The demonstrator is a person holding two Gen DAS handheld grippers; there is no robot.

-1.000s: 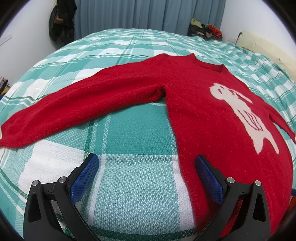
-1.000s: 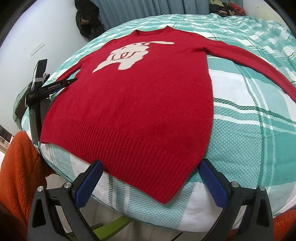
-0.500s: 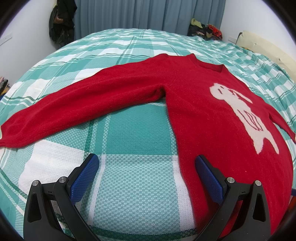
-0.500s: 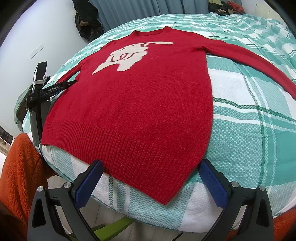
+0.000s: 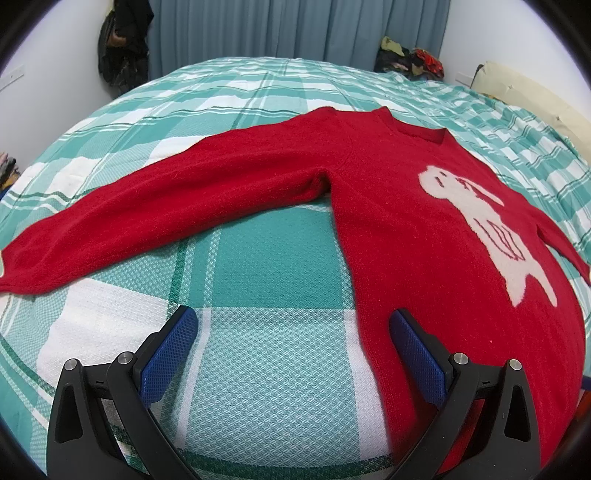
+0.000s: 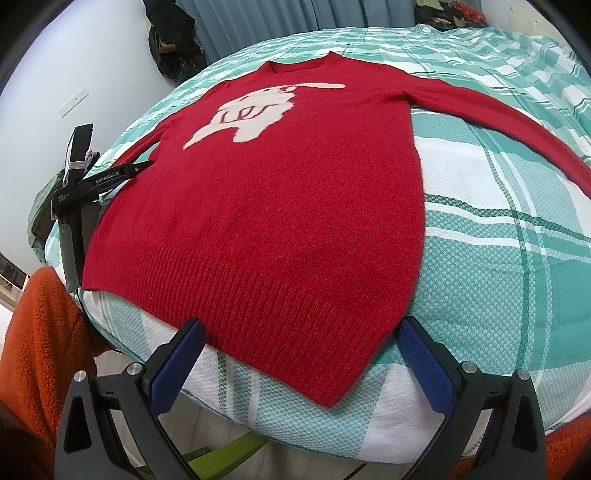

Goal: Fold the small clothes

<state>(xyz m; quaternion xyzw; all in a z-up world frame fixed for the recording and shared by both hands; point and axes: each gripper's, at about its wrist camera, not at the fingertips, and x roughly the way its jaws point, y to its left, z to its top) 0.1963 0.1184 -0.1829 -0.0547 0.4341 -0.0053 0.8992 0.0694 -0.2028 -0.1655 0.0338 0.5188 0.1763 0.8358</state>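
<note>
Room: pale walls, blue-grey curtain [image 5: 295,26] at the far side, dark clothes hanging in the corner [image 5: 122,48], a heap of clothes [image 5: 410,55] by the far bed edge.
Surface: bed [image 5: 258,92] under a teal-and-white checked cover, wide bare stretches beyond the garment.
Sweater: red sweater [image 6: 288,206] lying flat, face up, pale animal motif [image 6: 255,110] on the chest; ribbed hem at the near bed edge, one hem corner [image 6: 328,397] pointing over the rim.
Sleeve: long sleeve [image 5: 166,206] stretched out flat across the cover, cuff near the frame's left border.
Left hand-held gripper [image 5: 293,347]: released, jaws wide; bare cover between the pads, the right pad over the sweater's side edge.
Right hand-held gripper [image 6: 301,360]: released, jaws wide, straddling the hem, apart from it.
Right view only: the other hand-held gripper at the bed's side near the second sleeve; orange fleece [image 6: 40,350]; floor and a green object [image 6: 221,448] below the bed edge.
Left view only: cream pillow [image 5: 532,96].
</note>
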